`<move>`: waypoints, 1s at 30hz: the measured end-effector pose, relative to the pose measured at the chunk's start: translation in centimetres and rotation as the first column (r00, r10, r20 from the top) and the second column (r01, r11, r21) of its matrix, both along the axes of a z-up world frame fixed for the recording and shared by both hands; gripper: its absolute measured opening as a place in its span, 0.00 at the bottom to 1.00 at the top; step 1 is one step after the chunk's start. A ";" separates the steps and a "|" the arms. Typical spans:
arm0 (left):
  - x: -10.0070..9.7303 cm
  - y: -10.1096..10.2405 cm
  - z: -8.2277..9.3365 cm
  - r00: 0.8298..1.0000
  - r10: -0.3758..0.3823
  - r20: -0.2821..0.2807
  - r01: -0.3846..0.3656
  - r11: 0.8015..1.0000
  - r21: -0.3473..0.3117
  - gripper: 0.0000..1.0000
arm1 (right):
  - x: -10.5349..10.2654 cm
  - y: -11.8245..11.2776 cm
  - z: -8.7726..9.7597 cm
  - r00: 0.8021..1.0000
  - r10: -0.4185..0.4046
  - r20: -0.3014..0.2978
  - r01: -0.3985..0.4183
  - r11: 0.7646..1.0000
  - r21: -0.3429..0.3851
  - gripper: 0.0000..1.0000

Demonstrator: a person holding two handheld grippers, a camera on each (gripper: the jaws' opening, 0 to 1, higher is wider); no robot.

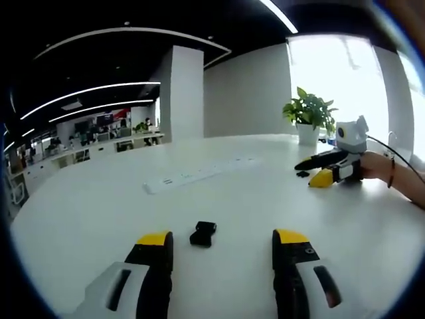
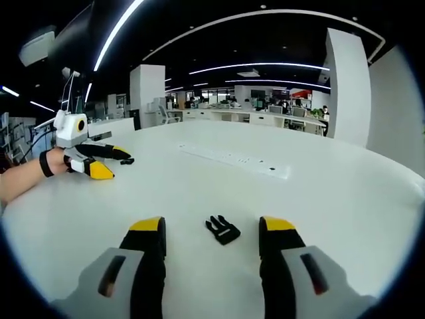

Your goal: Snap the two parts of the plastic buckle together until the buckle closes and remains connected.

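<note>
In the left gripper view, the left tongs (image 1: 222,244) stand released with jaws wide apart, and the socket half of the buckle (image 1: 202,234) lies on the white counter (image 1: 99,212) just beyond and between the tips. In the right gripper view, the right tongs (image 2: 211,229) are likewise released, the pronged half of the buckle (image 2: 222,229) lying between the jaw tips. Farther off lie a white power strip (image 2: 236,159) and a potted plant (image 1: 309,116).
</note>
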State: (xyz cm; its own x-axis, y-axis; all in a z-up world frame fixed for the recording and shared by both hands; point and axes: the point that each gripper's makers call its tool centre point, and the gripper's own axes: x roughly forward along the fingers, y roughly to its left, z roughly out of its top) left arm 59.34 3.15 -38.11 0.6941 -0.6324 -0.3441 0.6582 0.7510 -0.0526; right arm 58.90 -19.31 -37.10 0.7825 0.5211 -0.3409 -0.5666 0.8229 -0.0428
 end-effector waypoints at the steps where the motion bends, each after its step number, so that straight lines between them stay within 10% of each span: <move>1: 0.0 0.0 0.0 1.000 0.000 0.000 0.000 1.000 0.000 0.61 | -0.1 0.0 0.0 1.000 0.000 0.000 0.000 1.000 0.000 0.56; 30: -0.1 0.0 0.2 1.000 -0.006 0.003 0.006 1.000 -0.007 0.44 | -0.2 0.4 -0.1 1.000 0.031 0.007 -0.031 1.000 0.005 0.41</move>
